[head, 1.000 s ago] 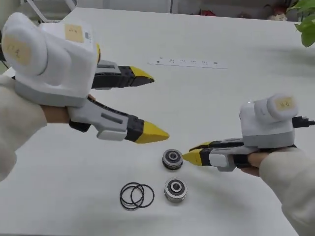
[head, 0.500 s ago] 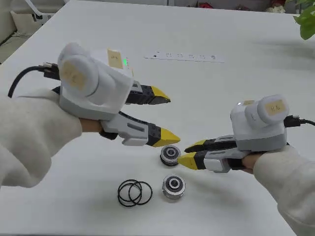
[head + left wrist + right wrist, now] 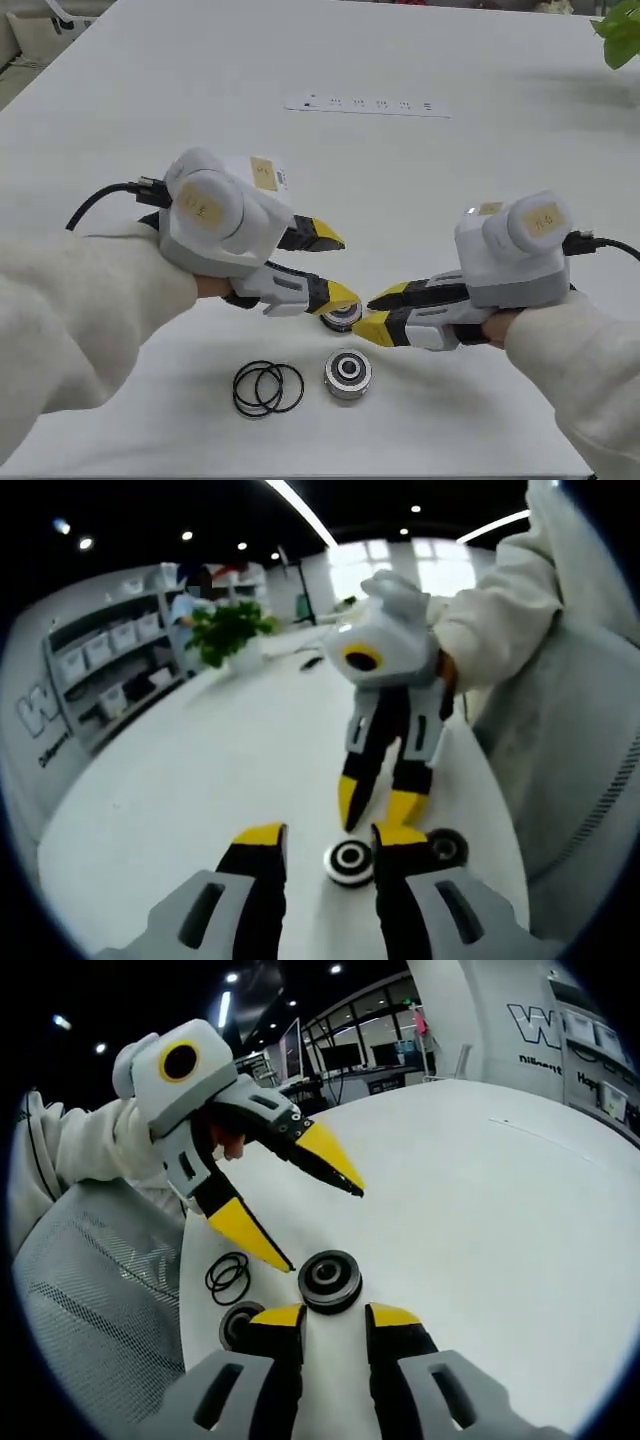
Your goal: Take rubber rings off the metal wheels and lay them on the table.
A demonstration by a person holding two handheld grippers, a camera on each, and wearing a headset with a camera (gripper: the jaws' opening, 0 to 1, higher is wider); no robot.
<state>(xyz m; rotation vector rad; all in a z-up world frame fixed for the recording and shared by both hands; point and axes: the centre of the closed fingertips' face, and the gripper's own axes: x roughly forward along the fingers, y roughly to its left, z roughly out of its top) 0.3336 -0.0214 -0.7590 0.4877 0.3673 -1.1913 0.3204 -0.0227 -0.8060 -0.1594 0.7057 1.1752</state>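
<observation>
Head view of a white table (image 3: 450,200). Two hand-held grippers meet tip to tip over a small metal wheel (image 3: 343,316) that lies flat, axle pointing up, at about 6 o'clock of the table's middle.

The left gripper (image 3: 329,266) comes in from 9 o'clock with its jaws spread wide. Its lower yellow tip overlaps the wheel's 11 o'clock edge; whether it touches cannot be told. The right gripper (image 3: 378,312) comes in from 3 o'clock, jaws parted by a narrower gap and holding nothing, with its tips just beside the wheel's 3 o'clock edge.

In the right gripper view the wheel (image 3: 330,1278) sits dead ahead at 12 o'clock, just past the tips and about as wide as their gap. In the left gripper view the wheel (image 3: 350,860) lies between the jaws, nearer the right-hand one. Its outer band looks dark, probably a ring not yet removed.

A second wheel (image 3: 347,372) lies at 6 o'clock of the first, apart from both grippers. Loose black rings (image 3: 267,387) lie on the table at its 9 o'clock.
</observation>
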